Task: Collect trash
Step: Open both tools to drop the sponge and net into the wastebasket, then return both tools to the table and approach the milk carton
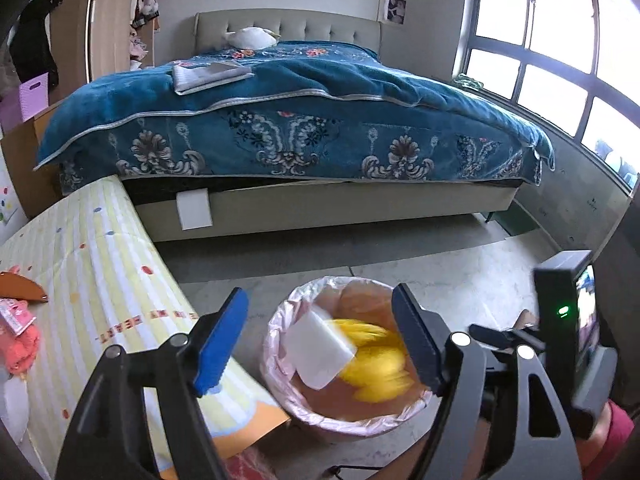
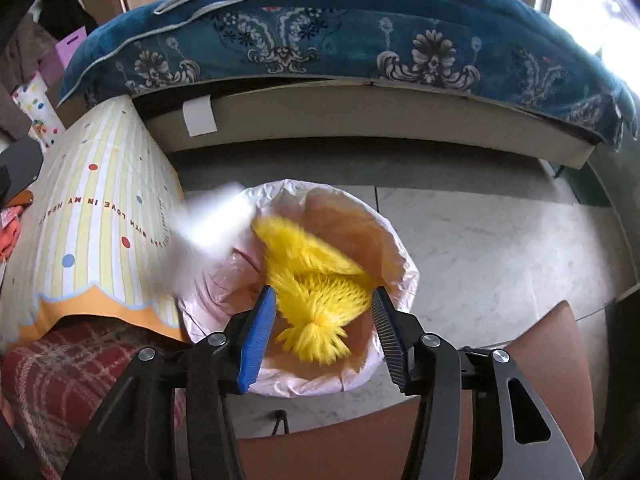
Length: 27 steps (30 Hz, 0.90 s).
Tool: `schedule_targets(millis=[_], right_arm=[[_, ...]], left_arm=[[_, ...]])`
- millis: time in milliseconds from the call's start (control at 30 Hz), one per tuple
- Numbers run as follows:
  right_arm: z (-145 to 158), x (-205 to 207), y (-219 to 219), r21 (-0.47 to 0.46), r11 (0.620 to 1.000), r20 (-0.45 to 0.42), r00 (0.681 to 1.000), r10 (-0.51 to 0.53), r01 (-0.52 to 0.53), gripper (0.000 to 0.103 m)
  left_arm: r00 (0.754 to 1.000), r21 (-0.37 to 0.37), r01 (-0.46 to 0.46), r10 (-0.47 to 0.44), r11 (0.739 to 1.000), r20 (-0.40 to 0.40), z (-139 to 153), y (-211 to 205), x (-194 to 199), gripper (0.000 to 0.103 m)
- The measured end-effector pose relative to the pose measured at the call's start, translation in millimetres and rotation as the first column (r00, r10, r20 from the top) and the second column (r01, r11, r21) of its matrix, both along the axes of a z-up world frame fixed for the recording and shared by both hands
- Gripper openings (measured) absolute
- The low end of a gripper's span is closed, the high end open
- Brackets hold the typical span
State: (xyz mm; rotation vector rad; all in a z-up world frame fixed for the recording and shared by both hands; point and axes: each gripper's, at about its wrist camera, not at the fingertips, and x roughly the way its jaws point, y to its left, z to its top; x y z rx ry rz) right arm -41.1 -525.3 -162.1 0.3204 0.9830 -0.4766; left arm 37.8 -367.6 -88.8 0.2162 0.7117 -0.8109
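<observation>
A round bin with a pink liner (image 1: 276, 320) (image 2: 400, 256) stands on the floor beside the table. My left gripper (image 1: 320, 289) hangs open above it, blue pads wide apart and touching nothing. Under it a white foam block (image 1: 316, 352) tilts inside the bin's mouth; in the right wrist view the white block (image 2: 212, 224) is a blur over the left rim. A yellow net-like bundle (image 1: 376, 364) (image 2: 316, 300), partly blurred, lies loose in the bin. My right gripper (image 2: 324, 292) is open over it, the pads clear of the bundle on both sides.
A table with a striped yellow cloth (image 1: 100, 272) (image 2: 100, 220) stands left of the bin, with pink and orange items (image 1: 20, 336) on it. A bed with a blue blanket (image 1: 280, 120) is behind. A brown chair seat (image 2: 552, 352) sits at lower right.
</observation>
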Motion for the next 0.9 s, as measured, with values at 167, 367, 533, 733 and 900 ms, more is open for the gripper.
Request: schedule_targets(millis=[167, 367, 533, 733, 900], right_arm=[[18, -16, 2, 0.002, 0.999, 0.045, 0.998, -0.044, 0.044, 0.051], [56, -18, 28, 0.008, 1.0, 0.159, 0.987, 0.003, -0.004, 0.051], [89, -4, 69, -0.003, 0.993, 0.219, 0.969, 0.117, -0.12, 0.051], [116, 33, 147, -0.057, 0.946, 0.227, 0.919, 0.323, -0.319, 0.054], [127, 62, 206, -0.093, 0.891, 0.225, 0.862, 0.454, -0.445, 0.059]], left_arm=[[0.999, -0.007, -0.041, 0.041, 0.999, 0.011, 15, 25, -1, 0.073], [0.993, -0.013, -0.098, 0.098, 0.995, 0.07, 44, 69, -11, 0.075], [0.975, 0.002, -0.178, 0.176, 0.984, 0.133, 62, 125, -16, 0.079], [0.939, 0.011, -0.316, 0.311, 0.949, 0.145, 71, 204, -10, 0.081], [0.887, 0.018, -0.444, 0.437, 0.896, 0.152, 70, 268, 1, 0.083]])
